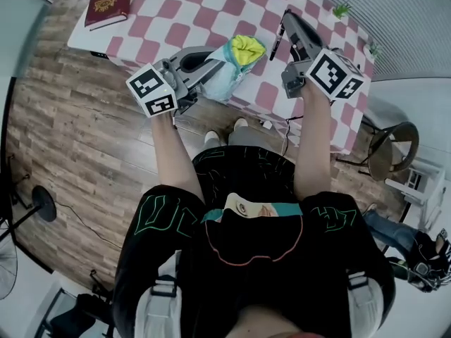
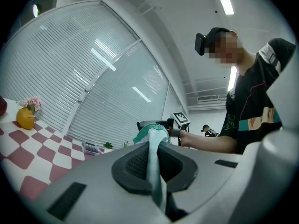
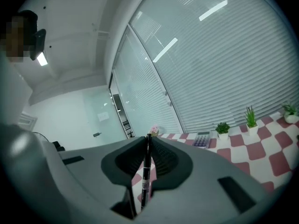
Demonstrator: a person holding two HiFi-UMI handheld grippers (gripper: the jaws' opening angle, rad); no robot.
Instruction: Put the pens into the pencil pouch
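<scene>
My left gripper (image 1: 206,67) has its fingers pressed together on a fold of the pale blue-green fabric pencil pouch (image 1: 227,65). In the left gripper view the cloth (image 2: 153,167) runs as a thin strip between the dark pads, and the left gripper (image 2: 153,146) points roughly level. From the head view the pouch hangs over the near edge of the counter with the red-and-white checked cloth (image 1: 190,9), and its yellow lining (image 1: 246,48) shows at the top.

My right gripper (image 1: 287,23) holds a slim black pen (image 1: 277,44). In the right gripper view the fingers of the right gripper (image 3: 148,148) stand narrow, clamped on the pen (image 3: 146,171), which sits lengthwise between the pads with its tip past the fingertips. In the head view the pen is just to the right of the pouch's yellow mouth, apart from it.

A dark red hardback book (image 1: 109,0) lies at the counter's far left corner. Small green potted plants (image 3: 223,127) and a small keyed device (image 3: 202,140), probably a calculator, stand along the counter's edge by the blinds.
</scene>
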